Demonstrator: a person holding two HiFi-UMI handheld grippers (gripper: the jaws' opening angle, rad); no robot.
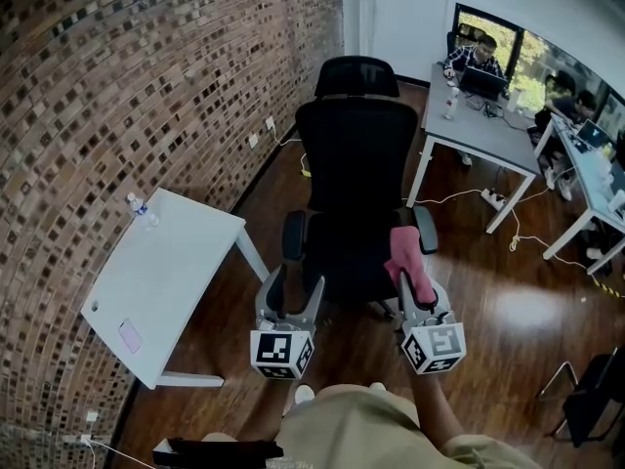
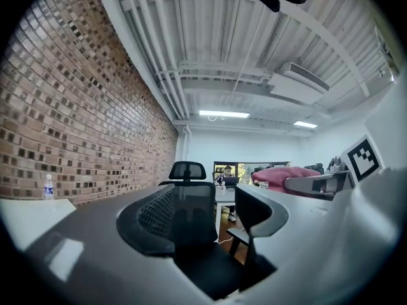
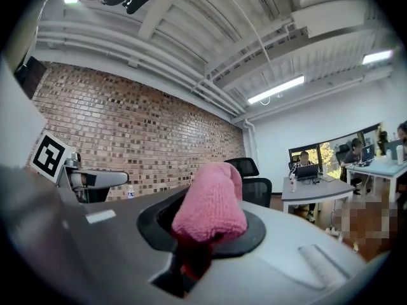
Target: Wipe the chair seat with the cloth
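A black office chair [image 1: 354, 179] with a mesh back and headrest stands in front of me, its seat [image 1: 342, 262] facing me. My right gripper [image 1: 408, 274] is shut on a pink cloth [image 1: 408, 259], held above the seat's right edge near the right armrest [image 1: 426, 229]. In the right gripper view the pink cloth [image 3: 211, 205] bulges up from between the jaws. My left gripper [image 1: 293, 291] hangs open and empty over the seat's front left. The left gripper view shows the chair [image 2: 191, 199] through the gap between the jaws.
A white table [image 1: 161, 281] with a water bottle [image 1: 142, 209] stands to the left against the brick wall [image 1: 117, 96]. A grey desk [image 1: 479, 125] with a person at a laptop is behind the chair. Cables [image 1: 488, 203] lie on the wooden floor.
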